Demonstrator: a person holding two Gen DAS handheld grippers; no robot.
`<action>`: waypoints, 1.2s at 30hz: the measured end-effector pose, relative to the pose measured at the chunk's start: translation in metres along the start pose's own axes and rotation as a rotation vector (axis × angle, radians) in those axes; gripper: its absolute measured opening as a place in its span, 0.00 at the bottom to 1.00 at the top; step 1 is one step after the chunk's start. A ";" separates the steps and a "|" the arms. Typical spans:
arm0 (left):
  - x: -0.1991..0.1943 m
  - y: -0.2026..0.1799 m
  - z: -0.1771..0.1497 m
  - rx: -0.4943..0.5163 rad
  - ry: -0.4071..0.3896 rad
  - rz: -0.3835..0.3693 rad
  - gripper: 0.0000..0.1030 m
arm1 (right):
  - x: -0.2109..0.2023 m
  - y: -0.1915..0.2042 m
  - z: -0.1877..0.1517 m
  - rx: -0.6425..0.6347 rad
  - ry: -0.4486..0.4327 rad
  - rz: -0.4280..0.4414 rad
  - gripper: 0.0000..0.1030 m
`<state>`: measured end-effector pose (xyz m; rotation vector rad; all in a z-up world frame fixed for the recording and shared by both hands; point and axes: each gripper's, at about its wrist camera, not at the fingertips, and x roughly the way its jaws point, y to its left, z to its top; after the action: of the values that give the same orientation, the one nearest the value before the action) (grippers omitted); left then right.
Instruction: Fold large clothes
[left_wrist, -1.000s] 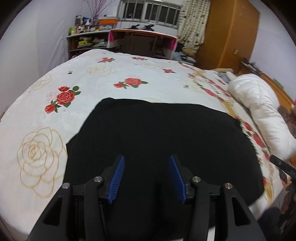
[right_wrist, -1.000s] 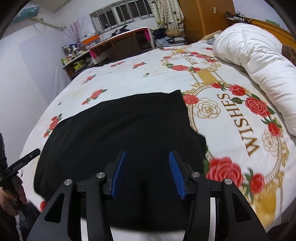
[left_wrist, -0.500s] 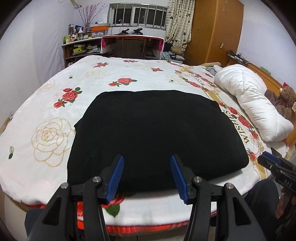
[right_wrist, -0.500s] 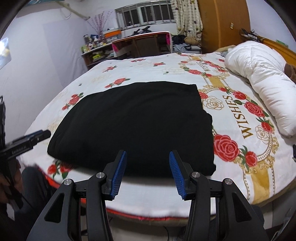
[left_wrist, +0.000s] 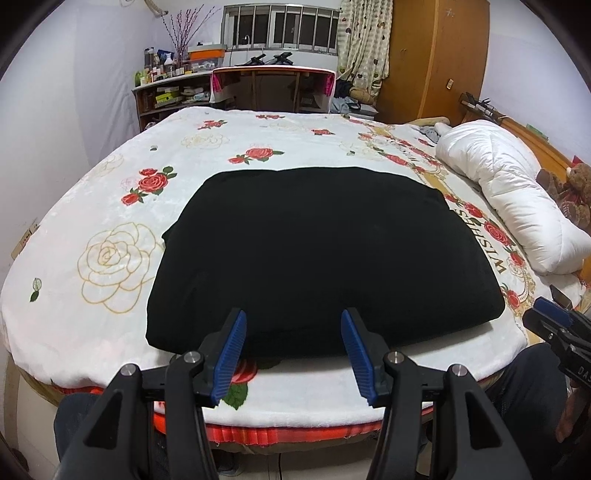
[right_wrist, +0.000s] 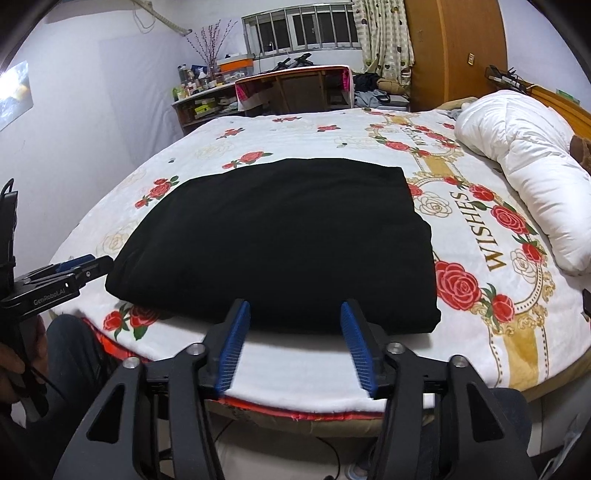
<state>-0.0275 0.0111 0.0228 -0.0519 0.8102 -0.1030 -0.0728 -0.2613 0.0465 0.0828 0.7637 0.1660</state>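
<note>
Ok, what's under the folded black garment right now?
The black garment lies flat on the floral bedspread. Red roses peek out at its near edge. Whatever else sits beneath is covered. Nothing lies on top; both sets of fingers are clear of it.

Pale walls (left_wrist: 92, 74) enclose the room. A barred window (left_wrist: 280, 26) sits at twelve o'clock above a bench (left_wrist: 273, 88); cluttered shelves (left_wrist: 166, 96) at eleven, wooden wardrobe (left_wrist: 436, 59) at one, beside patterned curtains (left_wrist: 364, 37).
</note>
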 end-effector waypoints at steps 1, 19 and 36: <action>0.000 0.001 -0.002 -0.006 0.002 -0.003 0.54 | 0.001 0.000 0.000 -0.003 0.001 -0.001 0.55; 0.015 0.002 -0.007 -0.006 0.037 0.003 0.54 | 0.017 0.006 -0.004 -0.016 0.049 0.002 0.55; 0.010 -0.003 -0.007 -0.002 0.026 0.002 0.54 | 0.018 0.007 -0.004 -0.016 0.051 0.002 0.55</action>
<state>-0.0257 0.0066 0.0108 -0.0512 0.8366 -0.1011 -0.0641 -0.2516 0.0323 0.0642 0.8133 0.1769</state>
